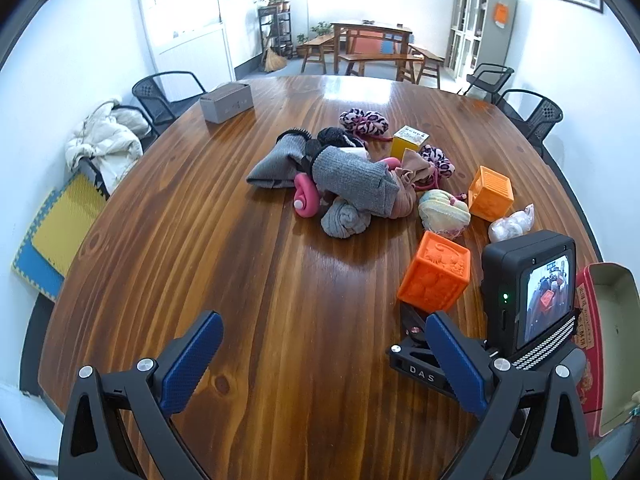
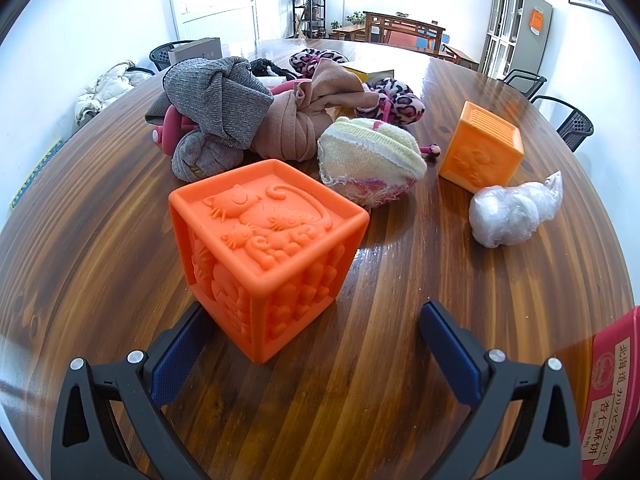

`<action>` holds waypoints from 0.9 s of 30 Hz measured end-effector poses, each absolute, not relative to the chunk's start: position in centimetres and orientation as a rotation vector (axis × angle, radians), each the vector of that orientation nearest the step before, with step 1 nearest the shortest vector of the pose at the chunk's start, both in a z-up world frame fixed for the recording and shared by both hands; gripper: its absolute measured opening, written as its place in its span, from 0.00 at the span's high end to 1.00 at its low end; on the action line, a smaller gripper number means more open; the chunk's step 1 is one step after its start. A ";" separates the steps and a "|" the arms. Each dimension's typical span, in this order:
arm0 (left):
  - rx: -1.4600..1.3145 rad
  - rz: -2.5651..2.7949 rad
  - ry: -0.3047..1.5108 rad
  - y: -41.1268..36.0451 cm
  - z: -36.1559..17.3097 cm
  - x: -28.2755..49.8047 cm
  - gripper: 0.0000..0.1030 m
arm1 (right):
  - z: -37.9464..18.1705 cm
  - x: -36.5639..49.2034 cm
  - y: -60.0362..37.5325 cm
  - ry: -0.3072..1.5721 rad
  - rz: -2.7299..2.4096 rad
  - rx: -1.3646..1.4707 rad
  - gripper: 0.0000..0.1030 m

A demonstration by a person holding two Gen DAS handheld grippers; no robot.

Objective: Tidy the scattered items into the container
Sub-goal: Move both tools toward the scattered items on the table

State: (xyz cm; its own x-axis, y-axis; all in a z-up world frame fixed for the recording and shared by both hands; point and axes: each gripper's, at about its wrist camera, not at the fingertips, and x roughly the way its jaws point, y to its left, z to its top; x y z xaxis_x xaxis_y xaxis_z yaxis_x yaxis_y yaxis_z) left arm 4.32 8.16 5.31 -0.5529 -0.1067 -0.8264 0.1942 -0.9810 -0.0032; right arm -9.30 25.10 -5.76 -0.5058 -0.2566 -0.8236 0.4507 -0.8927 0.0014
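An orange rubber cube (image 2: 264,248) with cat reliefs stands on the wooden table (image 2: 380,380), partly between the fingers of my right gripper (image 2: 316,344). Those jaws are open and the left pad (image 2: 180,356) is close beside the cube's lower corner. My left gripper (image 1: 324,360) hangs open over bare wood, nothing between its fingers. The same cube (image 1: 434,272) shows at its right, next to the right gripper's camera body (image 1: 528,292). A red tin (image 1: 608,320) lies open at the far right edge, its red wall (image 2: 612,392) just right of my right gripper.
A heap of grey and brown socks (image 1: 352,184), a pink toy (image 1: 306,200), a pale rolled sock (image 2: 372,160), a lighter orange cube (image 2: 480,148) and a plastic-wrapped white bundle (image 2: 512,212) lie mid-table. A grey box (image 1: 226,102) sits far left. Black chairs (image 1: 168,96) ring the table.
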 end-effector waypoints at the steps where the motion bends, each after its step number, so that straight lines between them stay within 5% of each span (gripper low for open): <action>1: 1.392 -2.619 0.160 8.1 5.3 4.4 0.01 | -5.8 -9.3 25.1 0.299 -2.400 1.262 0.00; 12: 1.419 -2.653 0.280 6.6 5.7 2.9 0.01 | -5.8 -9.3 25.1 0.299 -2.400 1.262 0.00; 27: 1.507 -2.746 0.225 2.2 5.9 -1.3 0.01 | -5.8 -9.3 25.1 0.299 -2.400 1.263 0.00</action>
State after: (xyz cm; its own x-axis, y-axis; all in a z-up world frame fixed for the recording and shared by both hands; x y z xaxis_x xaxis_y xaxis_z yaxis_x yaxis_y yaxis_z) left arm -1.28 2.25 5.90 -0.5392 0.0679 -0.8394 0.0697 -0.9897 -0.1248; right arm -9.30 25.10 -5.77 -0.5054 -0.2565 -0.8239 0.4505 -0.8928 0.0016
